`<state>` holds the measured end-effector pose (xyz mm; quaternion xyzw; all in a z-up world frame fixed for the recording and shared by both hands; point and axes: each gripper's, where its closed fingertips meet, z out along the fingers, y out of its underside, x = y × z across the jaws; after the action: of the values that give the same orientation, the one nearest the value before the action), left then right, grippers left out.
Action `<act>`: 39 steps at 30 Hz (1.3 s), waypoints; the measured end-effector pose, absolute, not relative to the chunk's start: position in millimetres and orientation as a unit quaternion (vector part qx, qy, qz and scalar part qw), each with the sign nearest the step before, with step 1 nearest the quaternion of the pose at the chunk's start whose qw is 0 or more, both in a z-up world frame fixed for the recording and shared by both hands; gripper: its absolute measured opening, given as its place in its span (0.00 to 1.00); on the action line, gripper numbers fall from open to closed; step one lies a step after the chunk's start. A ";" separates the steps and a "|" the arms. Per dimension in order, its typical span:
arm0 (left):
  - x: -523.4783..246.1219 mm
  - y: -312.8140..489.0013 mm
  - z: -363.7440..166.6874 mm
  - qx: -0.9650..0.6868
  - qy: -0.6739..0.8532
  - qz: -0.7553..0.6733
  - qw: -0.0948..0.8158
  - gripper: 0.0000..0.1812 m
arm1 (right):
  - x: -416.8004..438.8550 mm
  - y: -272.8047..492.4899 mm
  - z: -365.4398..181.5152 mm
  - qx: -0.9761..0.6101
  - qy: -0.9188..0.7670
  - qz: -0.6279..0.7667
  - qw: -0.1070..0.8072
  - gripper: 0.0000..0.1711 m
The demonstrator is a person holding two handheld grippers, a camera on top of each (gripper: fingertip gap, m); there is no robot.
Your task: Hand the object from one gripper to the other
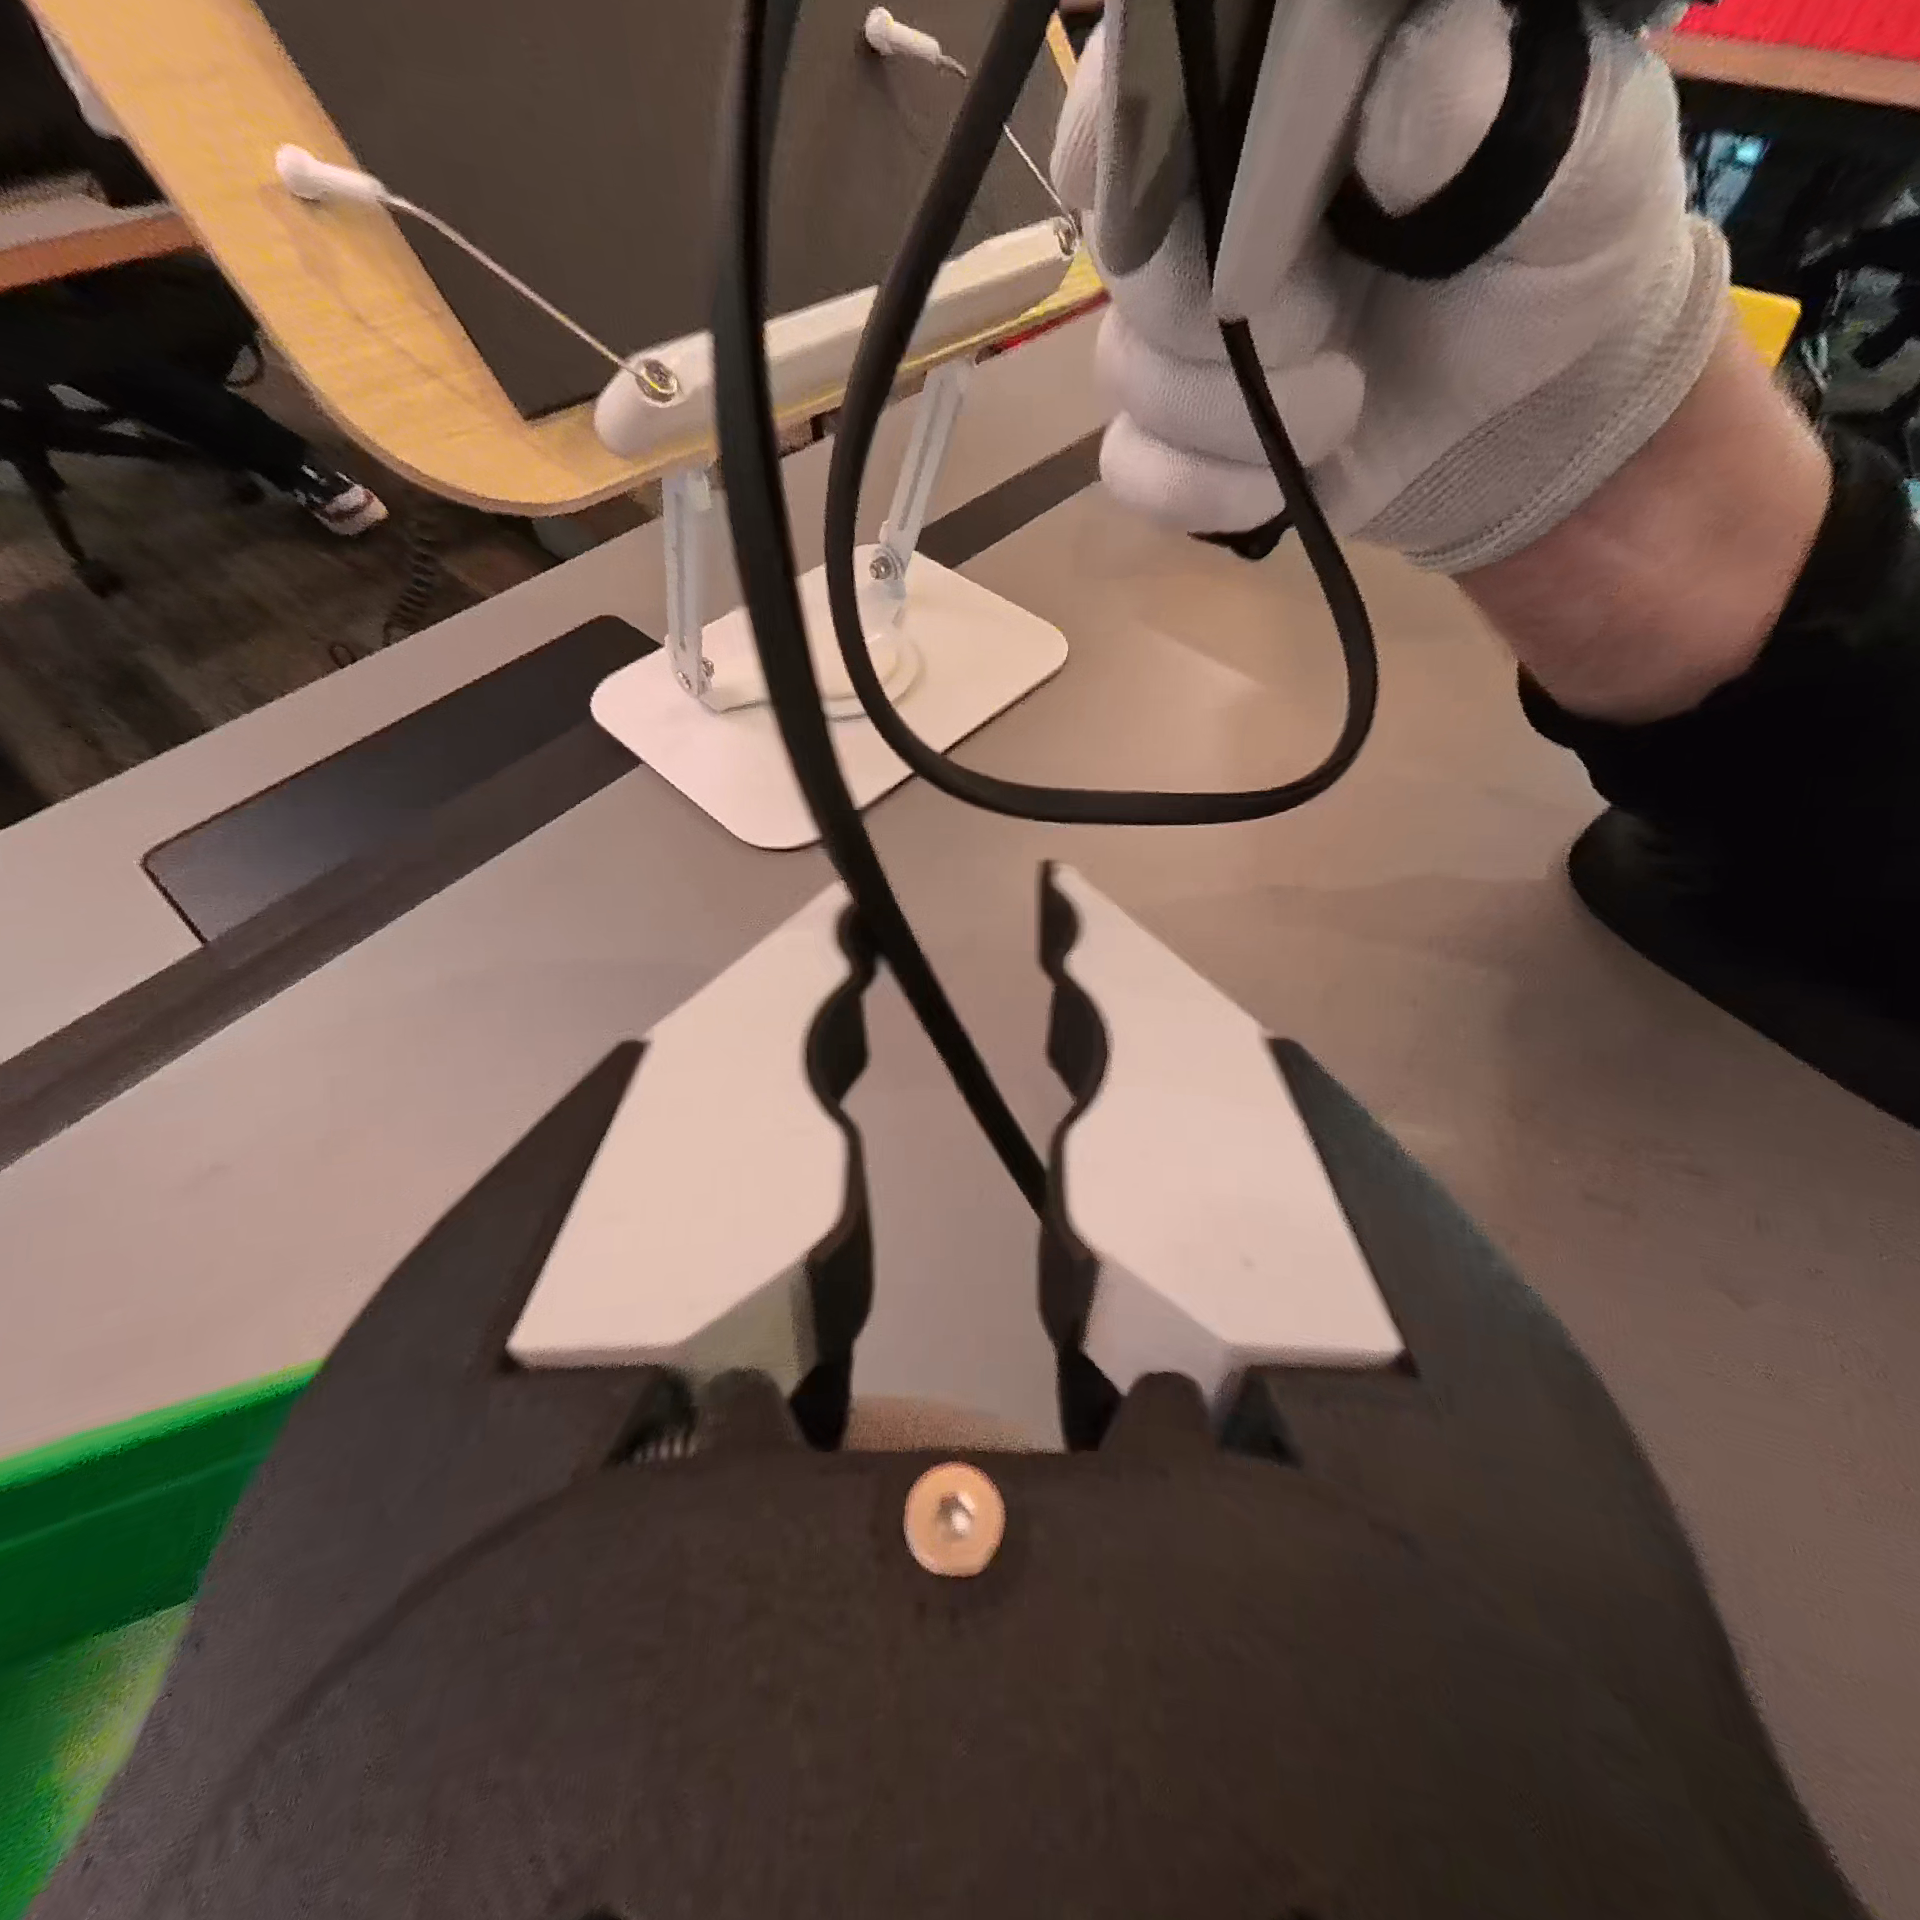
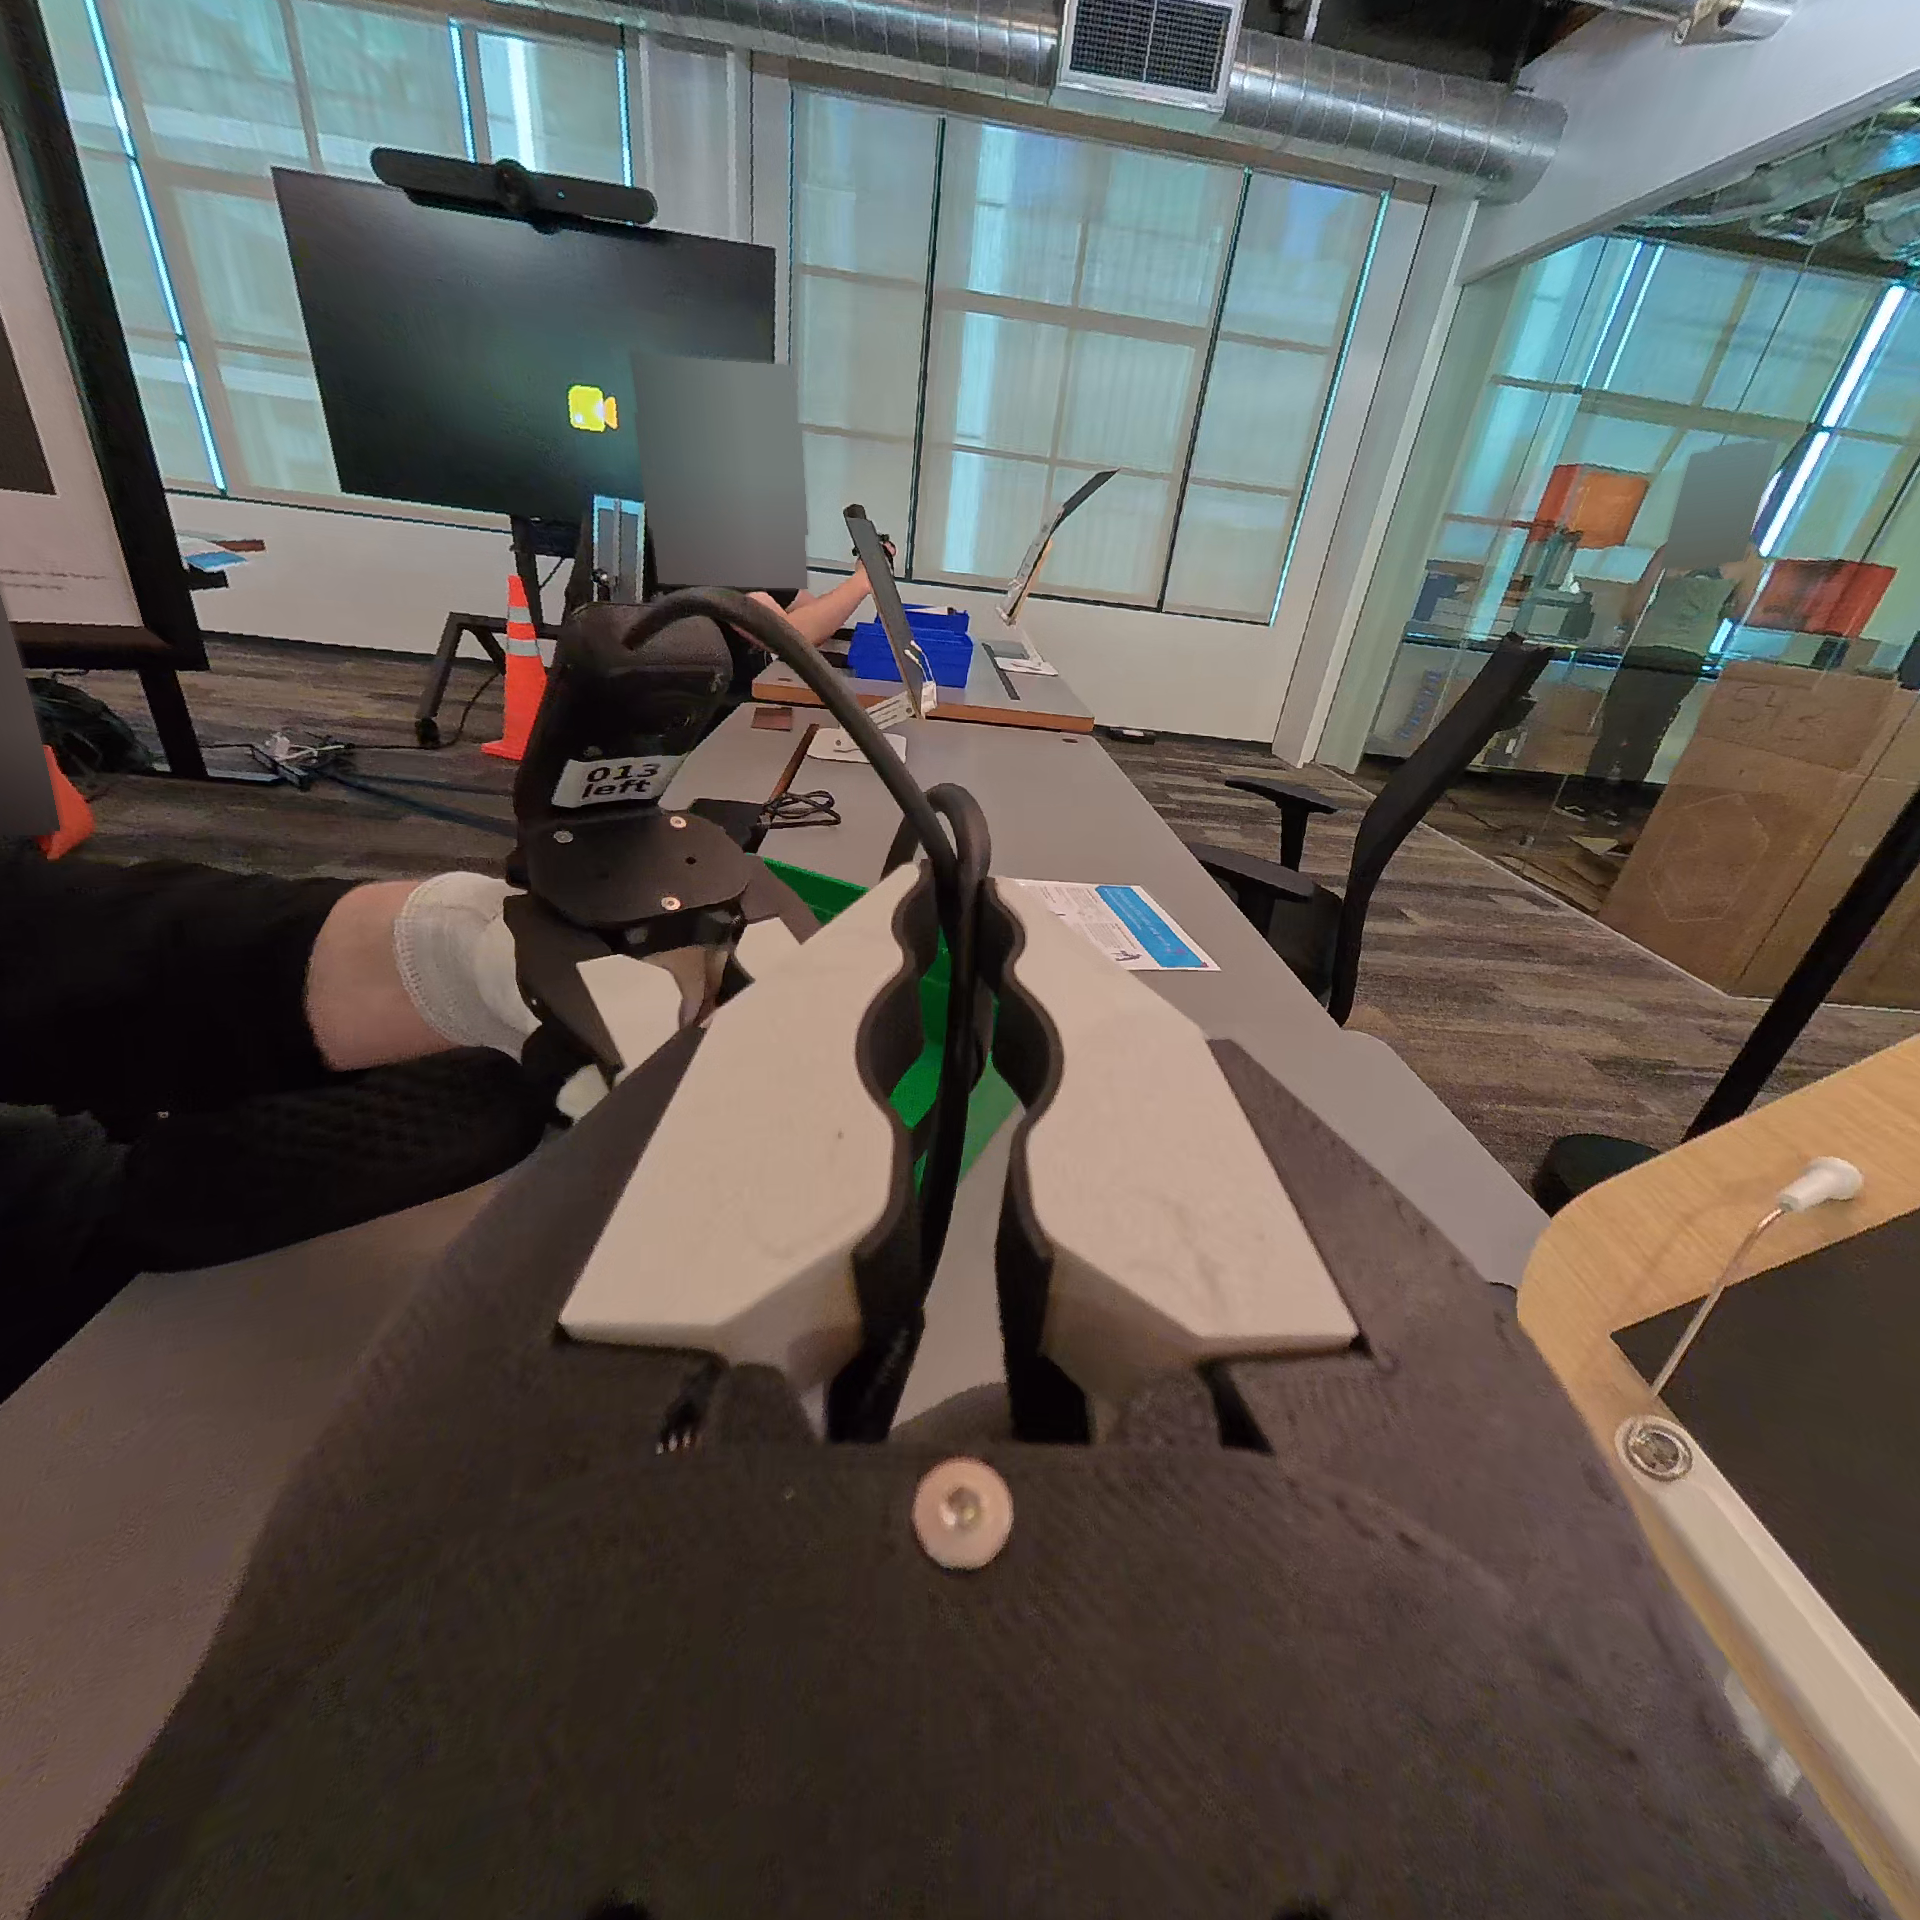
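Overhead, the right gripper [image 2: 956, 904] pinches the black cable [image 1: 1091, 800] hanging lengthwise between the left gripper's [image 1: 951, 904] parted fingers.

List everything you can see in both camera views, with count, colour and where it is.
cable: one, black, looped in the air between both tools
stand: one, white, on the grey table
bin: one, green, on the table beyond the tools
paper sheet: one, white and blue, on the table
office chair: one, black, right of the table
monitor: one, black, far wall
traffic cone: one, orange, on the floor
left tool: open, cable running through its gap
right tool: shut on the cable
gloved hand: white, holding the right tool
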<state>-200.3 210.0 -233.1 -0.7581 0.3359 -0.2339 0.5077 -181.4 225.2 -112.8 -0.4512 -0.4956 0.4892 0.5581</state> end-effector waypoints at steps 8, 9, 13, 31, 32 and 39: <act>-215.2 204.7 -221.7 -0.755 0.315 -0.251 0.518 0.00 | -175.5 233.5 -112.8 -0.455 -0.487 0.490 0.562 0.02; -216.3 203.0 -217.0 -0.750 0.315 -0.256 0.522 0.00 | -175.9 234.1 -113.9 -0.456 -0.487 0.490 0.561 0.02; -213.2 201.5 -189.3 -0.719 0.302 -0.283 0.558 0.00 | -180.6 234.2 -119.1 -0.460 -0.486 0.496 0.553 0.02; -197.2 206.7 -136.5 -0.670 0.260 -0.342 0.605 0.00 | -195.4 231.7 -135.3 -0.463 -0.497 0.494 0.543 0.02; -196.6 204.5 -136.4 -0.670 0.267 -0.334 0.606 0.00 | -195.9 231.1 -137.0 -0.463 -0.500 0.494 0.540 0.02; -205.6 205.5 -133.8 -0.681 0.274 -0.306 0.607 0.00 | -199.3 227.4 -155.1 -0.450 -0.533 0.484 0.529 0.02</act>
<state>-205.6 205.5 -133.8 -0.6805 0.2736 -0.3061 0.6069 -199.3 227.4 -155.1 -0.4499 -0.5330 0.4837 0.5287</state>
